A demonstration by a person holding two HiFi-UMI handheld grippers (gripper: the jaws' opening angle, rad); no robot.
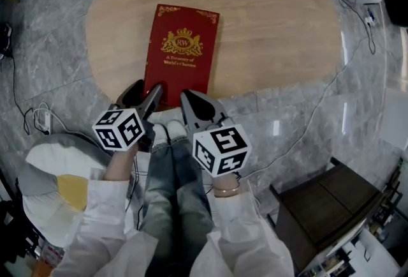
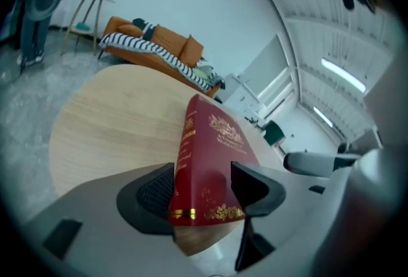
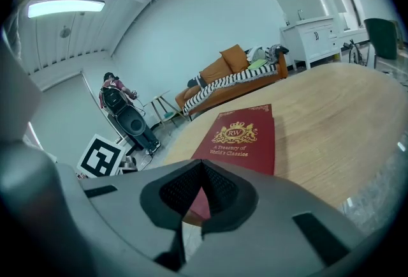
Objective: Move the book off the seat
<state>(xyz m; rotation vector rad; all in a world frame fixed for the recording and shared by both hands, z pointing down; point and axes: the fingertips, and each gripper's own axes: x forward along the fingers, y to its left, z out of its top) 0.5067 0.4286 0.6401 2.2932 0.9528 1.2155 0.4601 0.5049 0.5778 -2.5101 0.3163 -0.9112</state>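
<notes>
Head view: on the grey marble floor [image 1: 44, 59] stands an oval wooden table [image 1: 274, 27]; the red book [image 1: 182, 52] lies flat at its near edge; the left gripper [image 1: 145, 94] has its jaws apart astride the book's near corner, not clamping; the right gripper [image 1: 194, 103], just beside, has its jaws closed on nothing.

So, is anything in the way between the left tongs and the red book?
Nothing visible. The book lies flat on the wooden top, and its near corner sits between the open jaws of the left tongs.
</notes>
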